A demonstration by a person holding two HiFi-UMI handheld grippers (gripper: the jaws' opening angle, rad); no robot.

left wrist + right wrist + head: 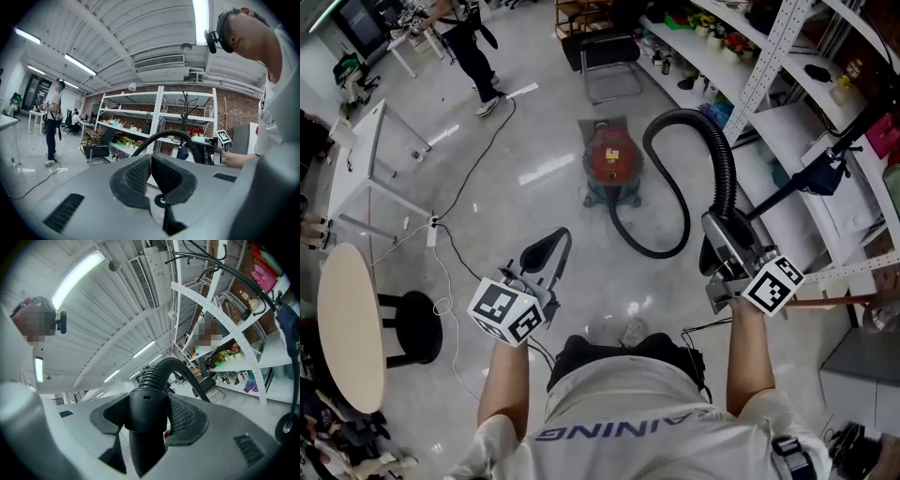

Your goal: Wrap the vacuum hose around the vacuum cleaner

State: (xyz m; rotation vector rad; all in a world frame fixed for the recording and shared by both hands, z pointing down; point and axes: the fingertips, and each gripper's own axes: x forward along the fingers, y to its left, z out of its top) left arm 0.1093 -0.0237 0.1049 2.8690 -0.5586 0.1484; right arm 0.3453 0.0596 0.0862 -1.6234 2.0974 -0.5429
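Fig. Carrying the free end toward the machine. The right gripper (150, 411) held the hose (727, 169) by its smooth black cuff (143, 404), jaws spread wide around it and pressing on both sides. The ribbed length ran out ahead of those jaws, arched up and over toward the left-gripper side, then dropped to the floor (534, 169) and curved back to the vacuum cleaner (612, 155). The machine stood well ahead of and below both pairs of jaws, and nothing was wound on it yet.

The left gripper (151, 159) was empty, its jaws drawn together at the tips.

Judged from this layout, the step would go best if the cuff were brought close to the machine before any winding, so that the slack on the floor could be laid round the body in even turns and not dragged or kinked. The empty jaws would probably serve best opened, to guide the loop lying ahead of them.

Pose: both grippers were held out in front of the body, roughly level and side by side but apart, on extended forearms. The right one was tipped slightly upward, the left slightly downward.
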